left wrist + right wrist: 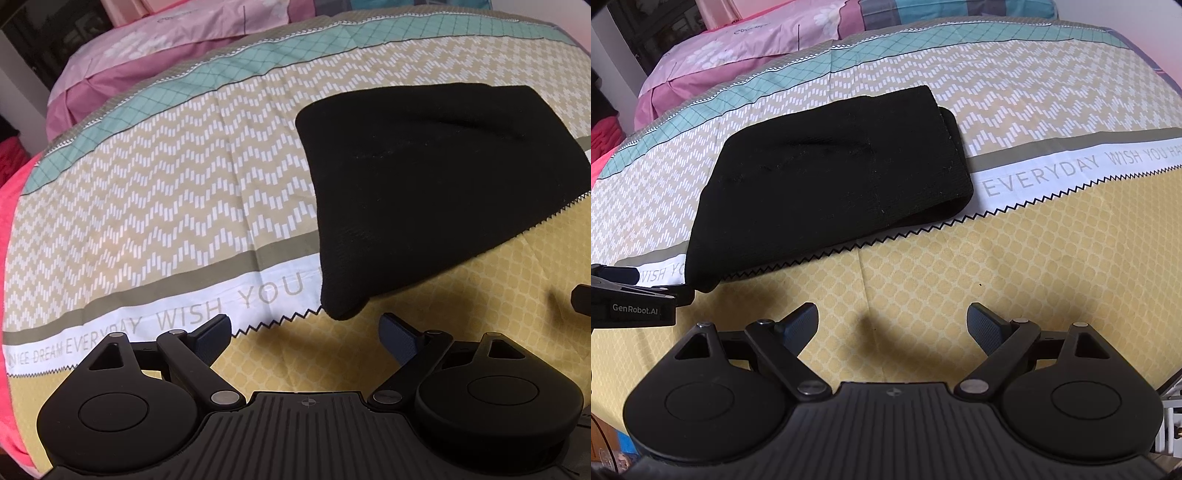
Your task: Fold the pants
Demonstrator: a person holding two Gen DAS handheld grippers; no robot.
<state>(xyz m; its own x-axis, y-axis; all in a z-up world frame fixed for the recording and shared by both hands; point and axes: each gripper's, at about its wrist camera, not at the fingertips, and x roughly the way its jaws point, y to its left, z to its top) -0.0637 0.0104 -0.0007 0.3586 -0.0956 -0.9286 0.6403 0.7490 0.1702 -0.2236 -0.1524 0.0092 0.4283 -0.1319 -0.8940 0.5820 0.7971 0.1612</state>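
The black pants [424,192] lie folded into a compact bundle on the patterned bedspread [166,192]. They also show in the right wrist view [827,184], left of centre. My left gripper [306,332] is open and empty, just short of the bundle's near corner. My right gripper [892,325] is open and empty over the yellow part of the bedspread [960,266], nearer than the bundle. The left gripper's body [631,299] shows at the left edge of the right wrist view, by the bundle's near left corner.
A pink pillow [738,48] and pink bedding [129,74] lie at the head of the bed. A bright pink cloth [11,258] hangs along the bed's left edge. A dark shelf [51,33] stands at the far left.
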